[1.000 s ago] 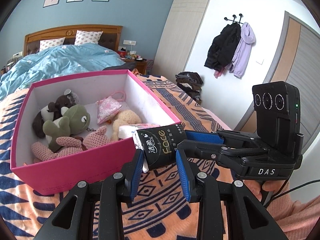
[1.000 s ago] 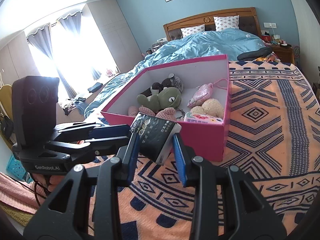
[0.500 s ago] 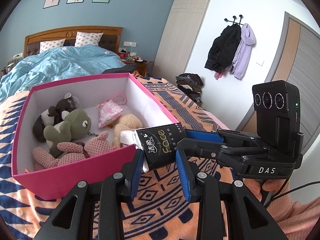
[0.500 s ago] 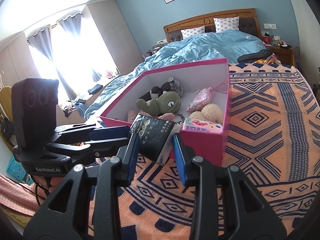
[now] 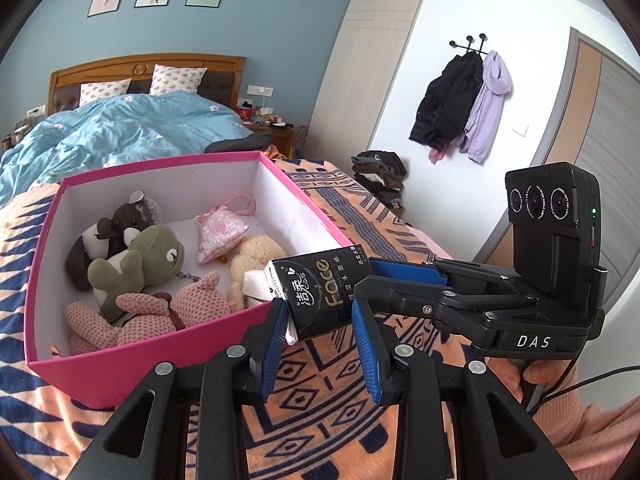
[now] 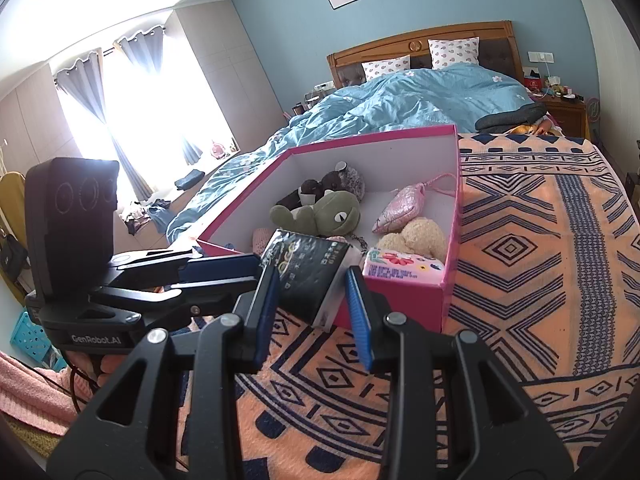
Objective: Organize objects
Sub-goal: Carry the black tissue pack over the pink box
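Observation:
A black tissue pack marked "Face" [image 5: 320, 296] is held between both grippers above the near right corner of a pink box [image 5: 132, 344]. My left gripper [image 5: 320, 332] is shut on its near end, and my right gripper [image 6: 312, 300] is shut on it from the other side [image 6: 308, 272]. The box [image 6: 400, 312] holds a green frog plush [image 5: 140, 260], a brown plush [image 5: 116, 224], a pink knitted plush [image 5: 160, 312], a cream plush [image 5: 256, 256], a pink pouch [image 5: 218, 232] and a floral tissue pack [image 6: 404, 268].
The box stands on a bed with an orange and navy patterned blanket [image 6: 540, 272]. A blue duvet [image 5: 120, 136] and pillows lie behind it. Coats [image 5: 460, 100] hang on the right wall, above folded clothes [image 5: 380, 176] on the floor.
Both grippers have lifted the black pack a little and carried it closer over the box's near corner. The grips have not changed.

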### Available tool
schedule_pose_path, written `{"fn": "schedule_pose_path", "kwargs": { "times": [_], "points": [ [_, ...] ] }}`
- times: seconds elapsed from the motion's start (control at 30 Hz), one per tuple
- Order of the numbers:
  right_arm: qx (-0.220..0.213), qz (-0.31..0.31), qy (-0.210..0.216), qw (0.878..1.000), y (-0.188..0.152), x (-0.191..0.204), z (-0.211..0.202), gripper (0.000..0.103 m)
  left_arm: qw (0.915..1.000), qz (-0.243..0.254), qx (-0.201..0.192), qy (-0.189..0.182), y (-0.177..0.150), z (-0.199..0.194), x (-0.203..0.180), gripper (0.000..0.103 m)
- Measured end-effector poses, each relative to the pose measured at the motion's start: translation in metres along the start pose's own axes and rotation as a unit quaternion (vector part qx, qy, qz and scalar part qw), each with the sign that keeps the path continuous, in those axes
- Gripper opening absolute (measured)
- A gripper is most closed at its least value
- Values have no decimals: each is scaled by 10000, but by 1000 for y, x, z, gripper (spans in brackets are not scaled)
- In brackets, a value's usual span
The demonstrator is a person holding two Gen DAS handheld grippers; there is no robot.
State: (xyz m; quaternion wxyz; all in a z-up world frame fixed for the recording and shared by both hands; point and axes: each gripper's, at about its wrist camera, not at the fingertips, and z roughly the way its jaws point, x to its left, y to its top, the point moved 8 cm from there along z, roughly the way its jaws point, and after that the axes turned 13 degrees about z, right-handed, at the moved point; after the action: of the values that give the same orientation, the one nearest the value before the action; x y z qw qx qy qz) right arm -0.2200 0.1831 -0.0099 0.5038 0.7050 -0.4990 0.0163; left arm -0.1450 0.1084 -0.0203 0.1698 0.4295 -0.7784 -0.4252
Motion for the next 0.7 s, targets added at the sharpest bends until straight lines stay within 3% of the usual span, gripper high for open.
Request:
{"fn": "schedule_pose_path", "kwargs": {
  "times": [0.7],
  "points": [
    [-17, 12, 41, 10000, 10, -3, 5, 37, 9999, 36, -29, 94, 7, 3, 7, 33]
  ]
}}
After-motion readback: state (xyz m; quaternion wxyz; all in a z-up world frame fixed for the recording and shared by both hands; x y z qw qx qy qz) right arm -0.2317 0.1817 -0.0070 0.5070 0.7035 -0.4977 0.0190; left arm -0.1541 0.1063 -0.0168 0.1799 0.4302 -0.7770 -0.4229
